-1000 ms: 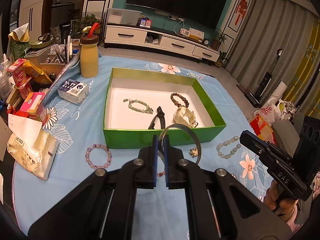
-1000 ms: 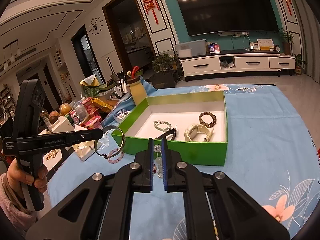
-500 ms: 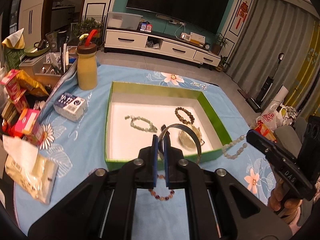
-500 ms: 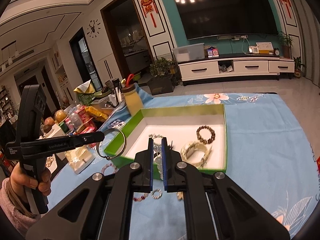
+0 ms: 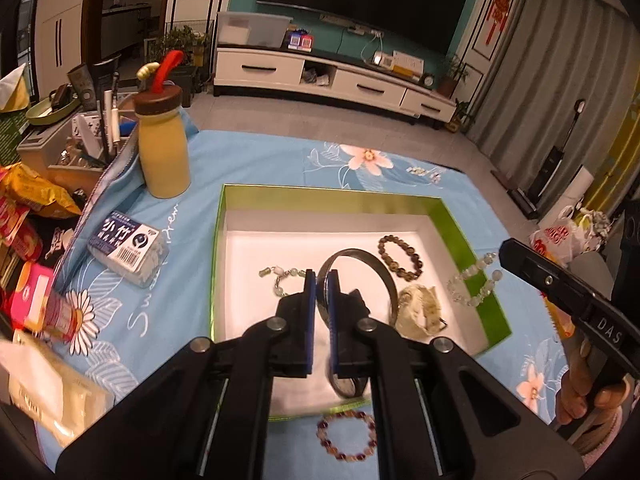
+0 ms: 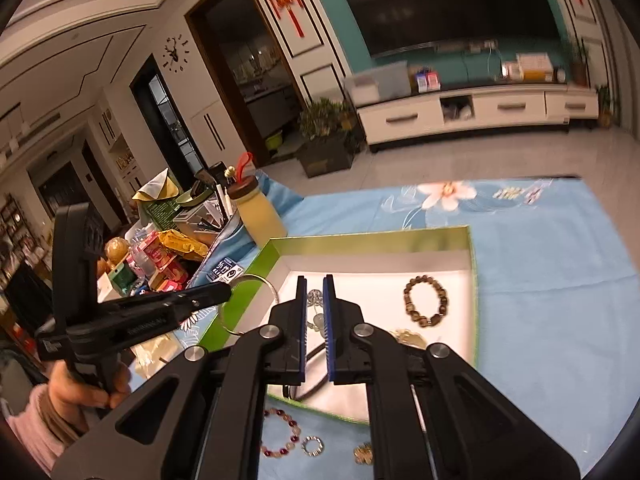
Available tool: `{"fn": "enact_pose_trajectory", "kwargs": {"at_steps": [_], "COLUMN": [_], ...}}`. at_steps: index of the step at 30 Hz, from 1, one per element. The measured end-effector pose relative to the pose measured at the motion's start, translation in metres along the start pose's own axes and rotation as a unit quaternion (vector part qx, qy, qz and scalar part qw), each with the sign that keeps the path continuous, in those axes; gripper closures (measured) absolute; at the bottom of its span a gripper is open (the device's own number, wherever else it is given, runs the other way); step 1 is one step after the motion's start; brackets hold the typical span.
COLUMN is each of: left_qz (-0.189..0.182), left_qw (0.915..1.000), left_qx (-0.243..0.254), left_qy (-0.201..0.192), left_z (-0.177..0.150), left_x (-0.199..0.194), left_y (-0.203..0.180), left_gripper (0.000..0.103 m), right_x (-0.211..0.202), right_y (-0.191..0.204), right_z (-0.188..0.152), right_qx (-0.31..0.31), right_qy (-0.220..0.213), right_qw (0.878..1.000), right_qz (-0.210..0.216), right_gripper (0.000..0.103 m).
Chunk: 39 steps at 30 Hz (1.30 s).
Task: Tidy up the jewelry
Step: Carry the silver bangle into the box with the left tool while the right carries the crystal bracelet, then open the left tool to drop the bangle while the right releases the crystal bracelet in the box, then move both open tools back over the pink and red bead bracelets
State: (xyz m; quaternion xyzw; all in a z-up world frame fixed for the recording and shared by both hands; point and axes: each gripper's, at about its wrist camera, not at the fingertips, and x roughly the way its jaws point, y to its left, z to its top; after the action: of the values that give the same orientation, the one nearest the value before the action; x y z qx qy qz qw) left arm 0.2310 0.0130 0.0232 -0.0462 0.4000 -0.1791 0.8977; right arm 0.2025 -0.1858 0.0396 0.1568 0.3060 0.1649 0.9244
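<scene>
My left gripper (image 5: 321, 280) is shut on a dark metal bangle (image 5: 370, 266) and holds it over the green box (image 5: 454, 220); it shows from the right wrist view (image 6: 224, 290) with the bangle (image 6: 264, 284) at the box's left wall. My right gripper (image 6: 315, 286) is shut on a pale bead bracelet (image 6: 316, 308), which hangs over the box's right wall in the left wrist view (image 5: 474, 284). Inside the box lie a brown bead bracelet (image 5: 400, 256), a green bead bracelet (image 5: 282, 276) and a pale chunky bracelet (image 5: 420, 310).
A pink bead bracelet (image 5: 347, 436) lies on the blue cloth before the box, with a small ring (image 6: 313, 446) and a gold trinket (image 6: 363, 454). A yellow bottle (image 5: 163, 152), a tissue pack (image 5: 128, 252) and snack packets (image 5: 28, 240) crowd the left.
Both grippers moved forward and over the box, carrying the bangle and the pale bracelet. The box now fills more of both views.
</scene>
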Motion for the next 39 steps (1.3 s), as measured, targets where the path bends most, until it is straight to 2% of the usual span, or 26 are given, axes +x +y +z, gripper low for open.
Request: {"fn": "enact_pose_trajectory", "kwargs": {"at_steps": [9, 15, 16, 18, 19, 20, 22, 24, 26, 27, 29, 31, 33, 37, 39], "left_qz": [0.03, 0.04, 0.04, 0.043, 0.043, 0.042, 0.043, 0.044, 0.046, 0.046, 0.047, 0.046, 0.043, 0.042, 0.046], "left_qw": [0.9984, 0.9968, 0.9967, 0.9966, 0.9966, 0.9967, 0.9968, 0.9969, 0.997, 0.9971, 0.9973, 0.9976, 0.998, 0.9986, 0.9986], "left_qx": [0.034, 0.045, 0.047, 0.051, 0.051, 0.052, 0.053, 0.054, 0.055, 0.055, 0.055, 0.052, 0.047, 0.031, 0.026], "left_qy": [0.033, 0.052, 0.052, 0.049, 0.048, 0.047, 0.043, 0.037, 0.029, 0.025, 0.014, 0.006, 0.003, 0.006, 0.009], "left_z": [0.018, 0.02, 0.02, 0.02, 0.02, 0.02, 0.02, 0.018, 0.015, 0.014, 0.009, 0.004, -0.004, -0.023, -0.033], "left_x": [0.052, 0.07, 0.069, 0.066, 0.065, 0.063, 0.058, 0.049, 0.037, 0.032, 0.016, 0.002, -0.013, -0.038, -0.048], "left_y": [-0.015, -0.023, -0.024, -0.025, -0.026, -0.026, -0.027, -0.028, -0.028, -0.028, -0.028, -0.027, -0.025, -0.015, -0.01], "left_gripper": [0.096, 0.096, 0.096, 0.094, 0.088, 0.075, 0.063, 0.06, 0.048, 0.046, 0.029, 0.02, 0.014, 0.004, 0.002], "right_x": [0.052, 0.073, 0.074, 0.074, 0.072, 0.07, 0.064, 0.057, 0.047, 0.038, 0.024, 0.005, -0.014, -0.048, -0.058], "right_y": [-0.014, -0.018, -0.019, -0.021, -0.023, -0.023, -0.027, -0.029, -0.03, -0.03, -0.028, -0.028, -0.028, -0.027, -0.026], "right_z": [0.01, 0.01, 0.01, 0.008, 0.006, 0.005, 0.002, 0.0, -0.002, -0.004, -0.006, -0.01, -0.015, -0.031, -0.038], "right_qx": [0.013, 0.007, 0.008, 0.011, 0.016, 0.018, 0.025, 0.03, 0.031, 0.029, 0.025, 0.026, 0.03, 0.026, 0.024], "right_qy": [0.046, 0.075, 0.079, 0.082, 0.08, 0.078, 0.075, 0.07, 0.064, 0.057, 0.048, 0.034, 0.019, 0.007, 0.01], "right_qw": [0.998, 0.995, 0.995, 0.995, 0.995, 0.995, 0.995, 0.995, 0.995, 0.995, 0.996, 0.996, 0.996, 0.995, 0.994], "right_qz": [-0.035, -0.058, -0.061, -0.064, -0.065, -0.066, -0.066, -0.068, -0.072, -0.074, -0.077, -0.08, -0.081, -0.097, -0.102], "right_gripper": [0.096, 0.095, 0.094, 0.079, 0.075, 0.072, 0.071, 0.071, 0.071, 0.071, 0.069, 0.062, 0.044, 0.035, 0.027]}}
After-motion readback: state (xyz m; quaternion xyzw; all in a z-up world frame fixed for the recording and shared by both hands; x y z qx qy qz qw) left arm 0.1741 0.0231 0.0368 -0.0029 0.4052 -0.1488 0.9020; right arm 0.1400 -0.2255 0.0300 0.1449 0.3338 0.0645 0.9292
